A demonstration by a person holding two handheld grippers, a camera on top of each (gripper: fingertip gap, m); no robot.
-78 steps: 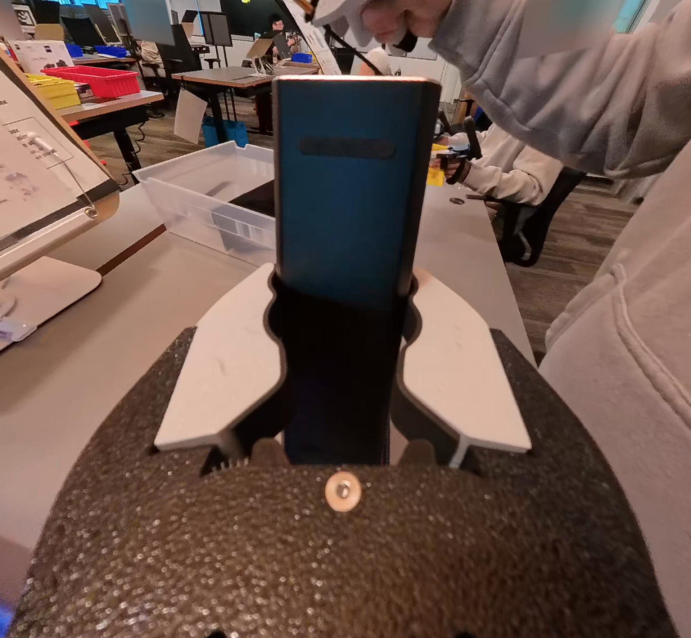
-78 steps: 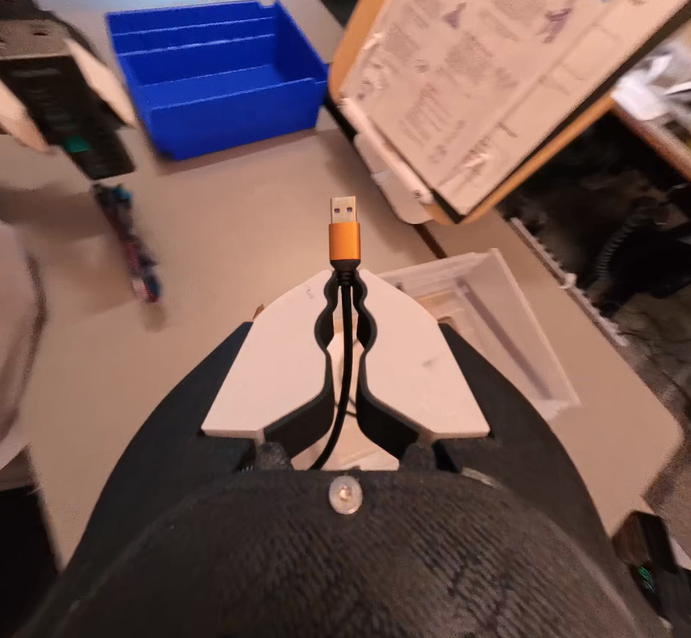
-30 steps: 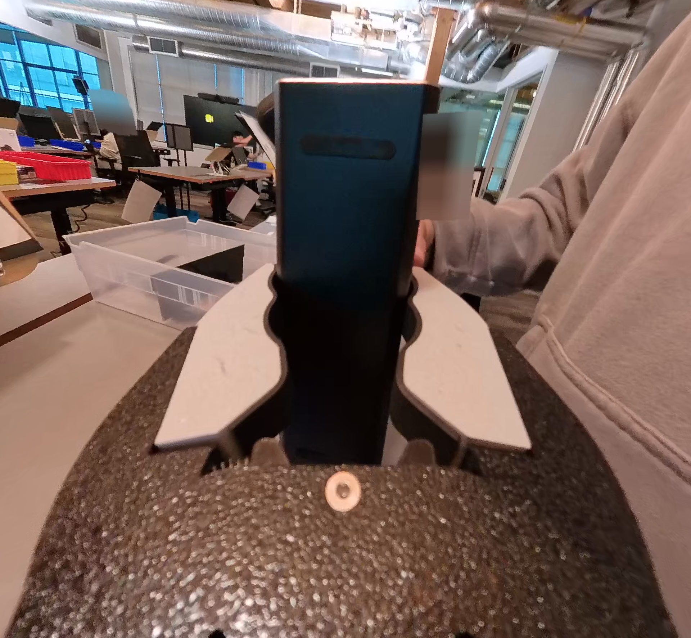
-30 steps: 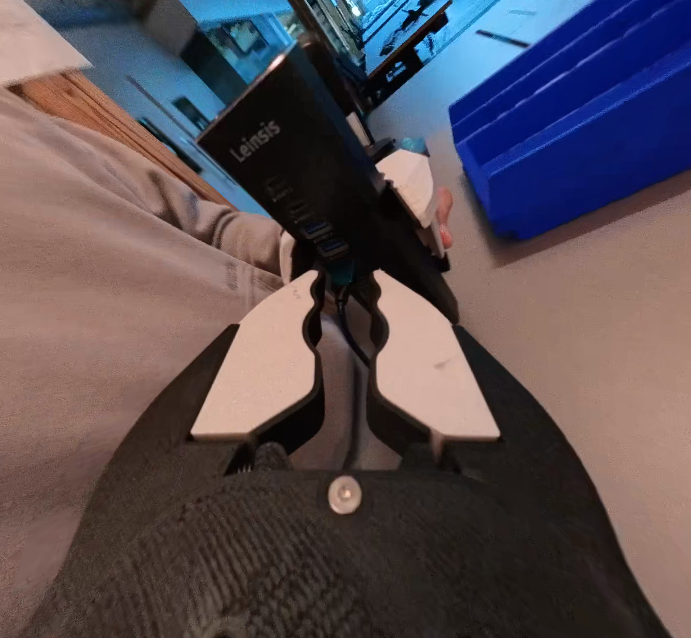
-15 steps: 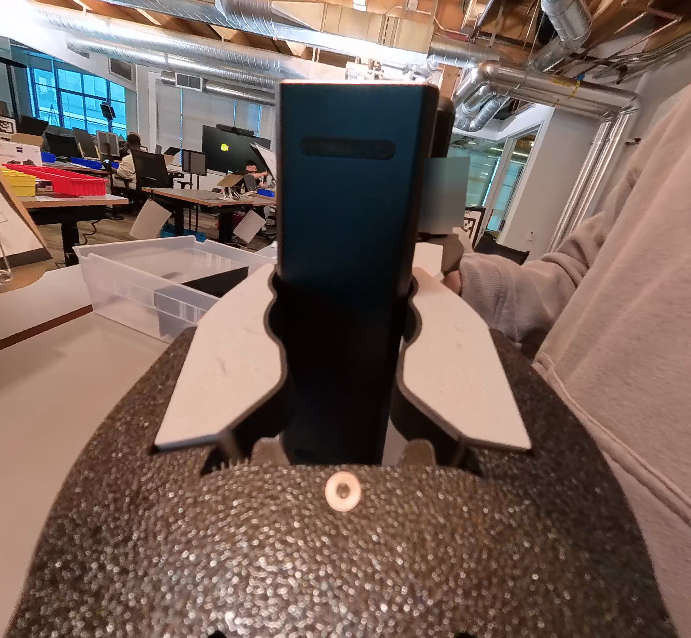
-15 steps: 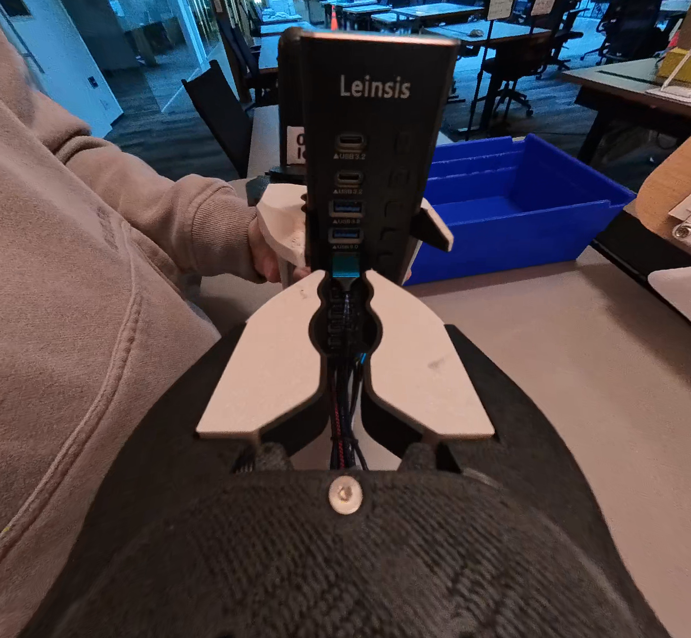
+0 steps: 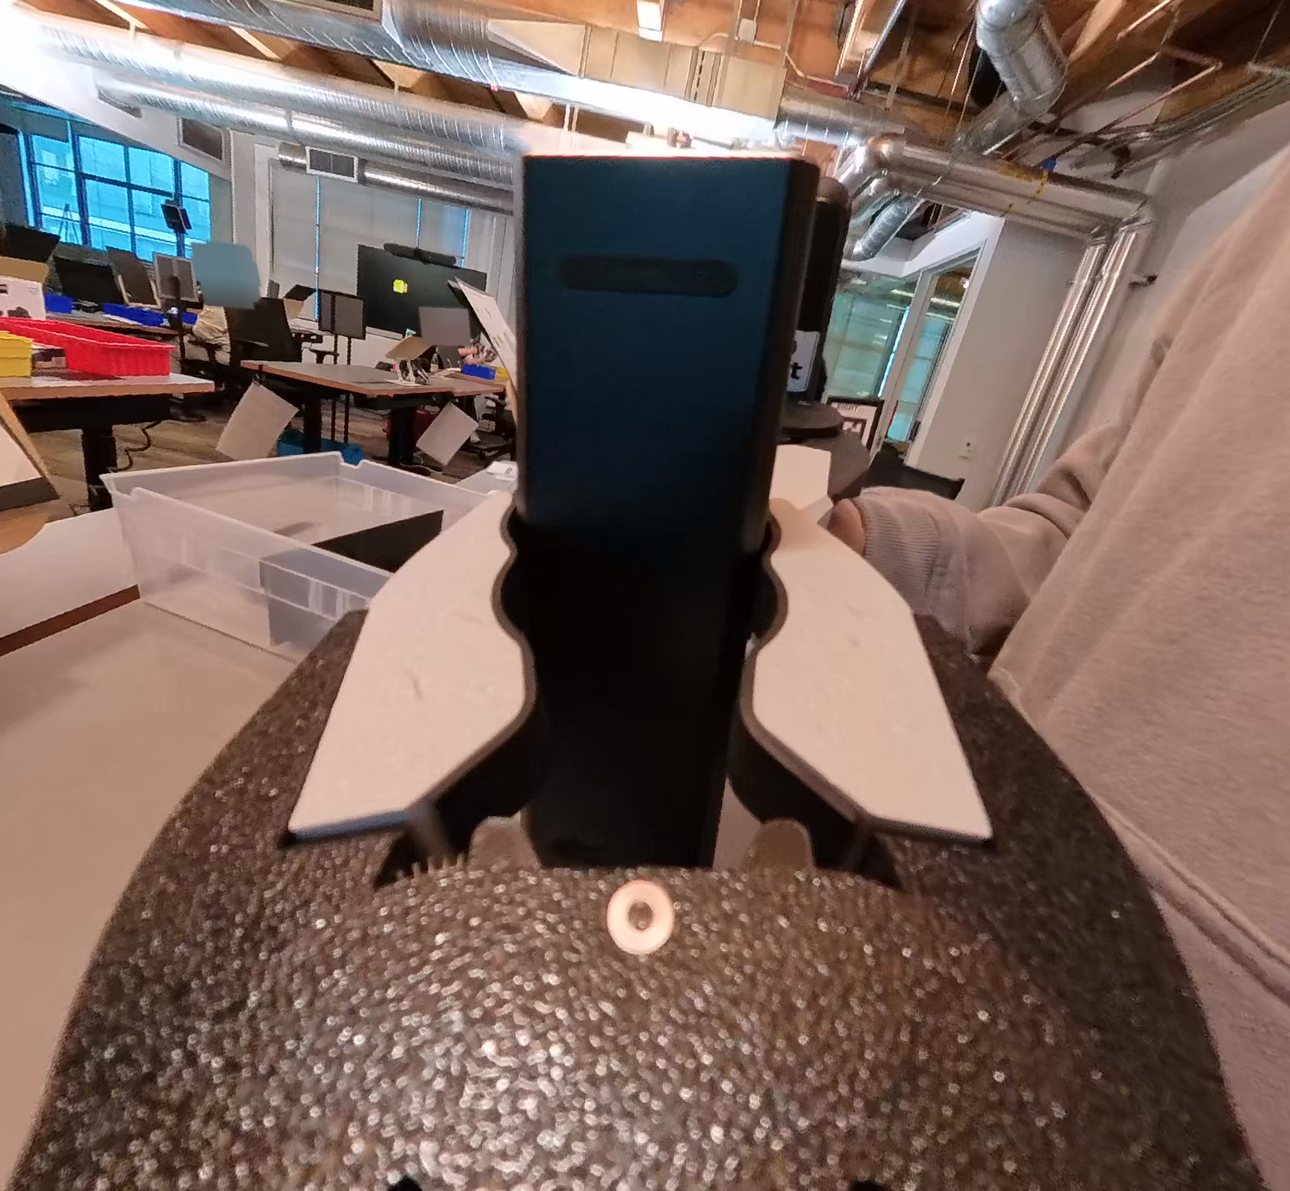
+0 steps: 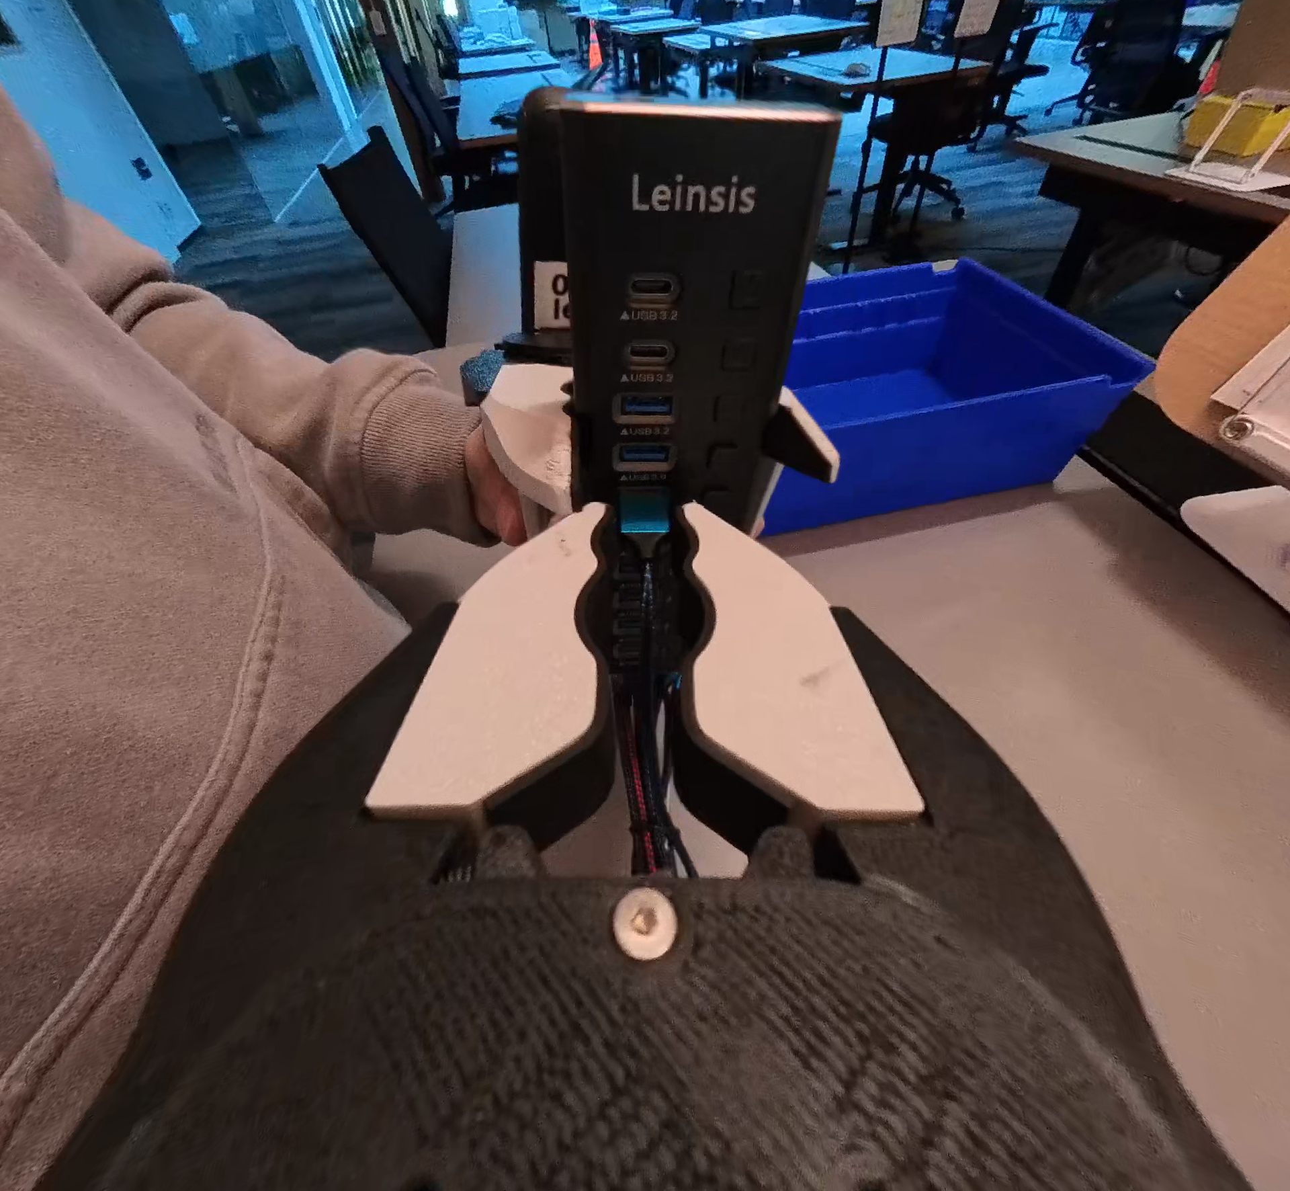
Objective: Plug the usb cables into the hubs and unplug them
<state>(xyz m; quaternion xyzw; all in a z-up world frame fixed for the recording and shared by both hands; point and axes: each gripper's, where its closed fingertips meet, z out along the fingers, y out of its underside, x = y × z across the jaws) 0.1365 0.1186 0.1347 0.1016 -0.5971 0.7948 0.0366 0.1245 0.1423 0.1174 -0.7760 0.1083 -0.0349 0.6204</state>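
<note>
My left gripper is shut on a tall black USB hub and holds it upright; this view shows its plain back. In the right wrist view the hub's port face points at me, with the left gripper's fingers clamped on its sides. My right gripper is shut on a USB cable just behind its teal-looking plug. The plug tip sits in a port below the two blue ports. How deep it sits is hidden. Other braided cables hang between my fingers.
A blue divided bin stands on the grey table behind the hub. A clear plastic bin stands at the left. A tilted document stand is at the right edge. A person's beige sleeve fills the left side.
My right gripper swung round to face the hub's ports and brought the plug up to a lower port. In the last half second it moved slightly closer. The left gripper tilted the hub upward.
</note>
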